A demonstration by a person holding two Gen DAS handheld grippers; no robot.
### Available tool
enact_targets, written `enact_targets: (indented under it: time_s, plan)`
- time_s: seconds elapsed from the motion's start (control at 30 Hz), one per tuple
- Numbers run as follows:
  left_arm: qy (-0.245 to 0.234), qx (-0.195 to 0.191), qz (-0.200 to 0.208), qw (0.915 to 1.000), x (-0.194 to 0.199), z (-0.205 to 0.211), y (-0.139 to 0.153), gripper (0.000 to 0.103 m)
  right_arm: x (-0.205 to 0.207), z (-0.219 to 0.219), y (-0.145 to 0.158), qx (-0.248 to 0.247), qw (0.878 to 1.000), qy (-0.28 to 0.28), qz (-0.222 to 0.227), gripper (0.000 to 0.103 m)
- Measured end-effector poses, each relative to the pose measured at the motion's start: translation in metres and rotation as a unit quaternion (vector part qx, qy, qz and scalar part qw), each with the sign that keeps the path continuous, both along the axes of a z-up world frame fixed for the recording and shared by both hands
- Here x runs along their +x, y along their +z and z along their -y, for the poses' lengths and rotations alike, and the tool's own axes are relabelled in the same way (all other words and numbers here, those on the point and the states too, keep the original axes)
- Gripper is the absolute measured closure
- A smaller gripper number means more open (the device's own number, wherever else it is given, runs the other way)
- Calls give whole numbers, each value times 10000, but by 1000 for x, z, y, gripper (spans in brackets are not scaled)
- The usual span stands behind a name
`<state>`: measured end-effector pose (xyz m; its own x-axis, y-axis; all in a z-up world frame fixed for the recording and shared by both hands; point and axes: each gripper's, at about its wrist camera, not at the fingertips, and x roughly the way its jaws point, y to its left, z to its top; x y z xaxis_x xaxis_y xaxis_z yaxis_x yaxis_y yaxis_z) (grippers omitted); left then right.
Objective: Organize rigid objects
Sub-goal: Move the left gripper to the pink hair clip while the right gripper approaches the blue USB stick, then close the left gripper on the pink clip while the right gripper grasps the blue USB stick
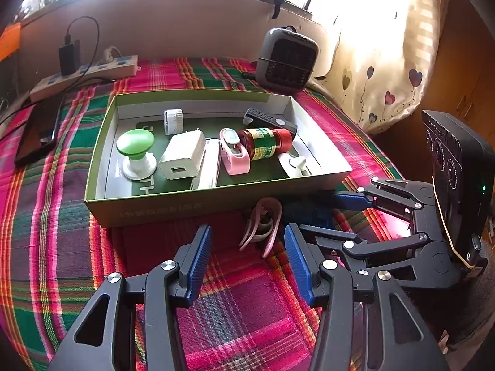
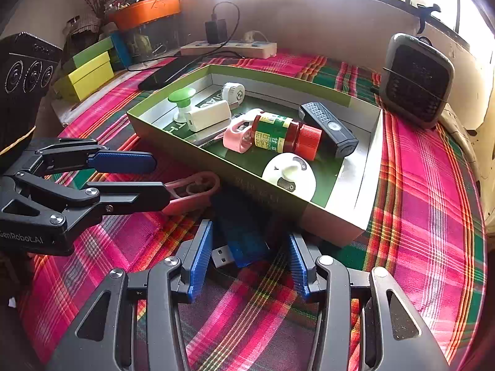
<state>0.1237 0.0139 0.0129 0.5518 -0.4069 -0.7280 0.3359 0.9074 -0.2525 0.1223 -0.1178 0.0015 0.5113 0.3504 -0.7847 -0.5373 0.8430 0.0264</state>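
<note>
A green-rimmed cardboard box [image 1: 191, 207] [image 2: 337, 219] lies on the plaid cloth and holds several items: a green-topped knob [image 1: 135, 142], a white charger [image 1: 182, 154], a pink tape holder [image 1: 235, 151], a red-capped jar [image 1: 266, 142] [image 2: 284, 134] and a black remote [image 2: 328, 128]. A pink clip [image 1: 263, 227] [image 2: 193, 191] lies in front of the box. My left gripper [image 1: 247, 247] [image 2: 161, 174] is open around the clip. A blue USB stick [image 2: 241, 238] lies beside it, between the fingers of my open right gripper [image 2: 250, 259] [image 1: 328, 213].
A small grey heater [image 1: 286, 58] [image 2: 416, 80] stands behind the box. A power strip [image 1: 83, 74] with a black adapter lies at the back left, a dark phone [image 1: 37, 136] near it. Yellow and green boxes [image 2: 89, 71] stand at the far left.
</note>
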Motion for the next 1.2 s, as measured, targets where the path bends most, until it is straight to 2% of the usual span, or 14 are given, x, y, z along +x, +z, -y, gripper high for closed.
enact_targets:
  time_s: [0.4, 0.5, 1.2]
  plan:
    - [-116, 177, -67, 9998, 3, 11, -6, 55, -2, -1, 0, 82, 9999, -44, 47, 57]
    - [-107, 206, -77, 9997, 4, 11, -7, 55, -4, -1, 0, 22, 9999, -64, 89, 67]
    - [-49, 543, -44, 9985, 11, 23, -10, 55, -17, 23, 4, 303, 9986, -437, 26, 76]
